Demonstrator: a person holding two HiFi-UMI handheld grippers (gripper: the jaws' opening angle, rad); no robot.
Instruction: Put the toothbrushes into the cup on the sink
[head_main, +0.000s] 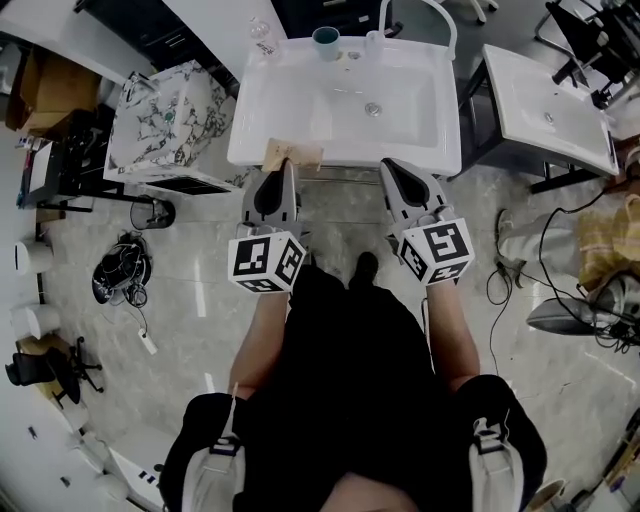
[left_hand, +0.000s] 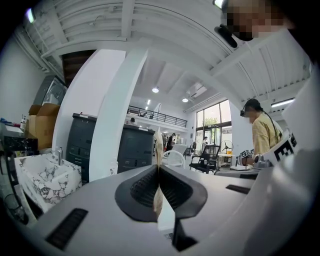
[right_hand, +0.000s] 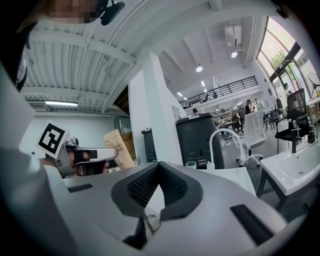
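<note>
Toothbrush packet (head_main: 293, 153), probably paper, pinched in left tongs (head_main: 284, 167); right tongs (head_main: 391, 165) closed.

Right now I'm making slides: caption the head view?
Left gripper pinches a tan packet over the white sink rim; right gripper shut, empty; cup stands at the back.

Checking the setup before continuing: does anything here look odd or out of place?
The left gripper is shut on a flat tan paper packet at the front edge of the sink, not a bare toothbrush; what is inside cannot be seen. The cup stands upright at its back. Nothing looks spilled.
</note>
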